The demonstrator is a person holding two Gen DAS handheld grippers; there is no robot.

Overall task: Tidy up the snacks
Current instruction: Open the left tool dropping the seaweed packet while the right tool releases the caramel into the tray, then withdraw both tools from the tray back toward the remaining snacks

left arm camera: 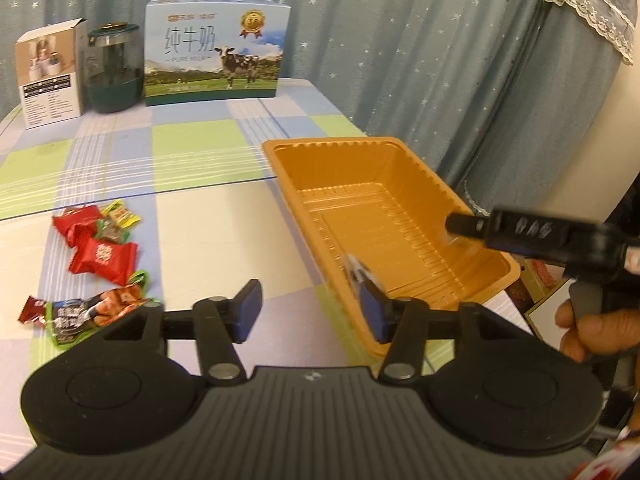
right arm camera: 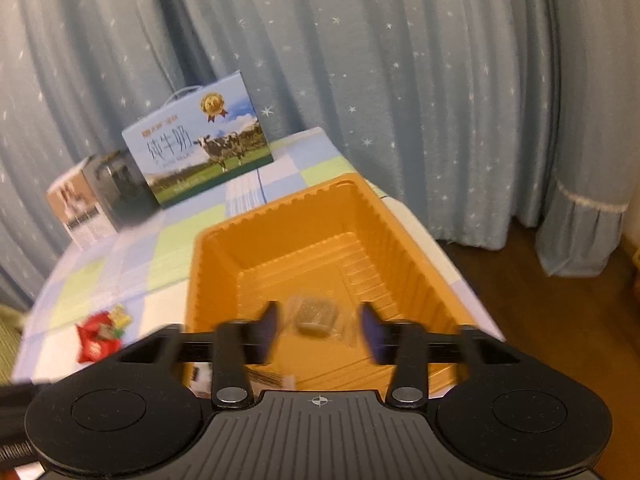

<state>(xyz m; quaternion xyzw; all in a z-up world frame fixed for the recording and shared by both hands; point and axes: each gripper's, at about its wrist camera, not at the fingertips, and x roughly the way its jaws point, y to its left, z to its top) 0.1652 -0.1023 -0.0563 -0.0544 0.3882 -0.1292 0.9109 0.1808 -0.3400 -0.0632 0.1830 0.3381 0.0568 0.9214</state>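
Note:
An orange plastic tray stands at the table's right side. My left gripper is open just left of the tray's near corner, with nothing between its pads. A blurred clear wrapper shows at its right fingertip, over the tray's wall. Loose snacks lie to the left: red packets, small green and yellow sweets and a dark packet. My right gripper is open over the tray. A clear-wrapped brown snack sits blurred between its pads, touching neither. One of its fingers reaches in from the right.
At the back of the checked tablecloth stand a blue milk carton box, a dark green jar and a small white box. Blue curtains hang behind. The table edge runs close along the tray's right, with wooden floor below.

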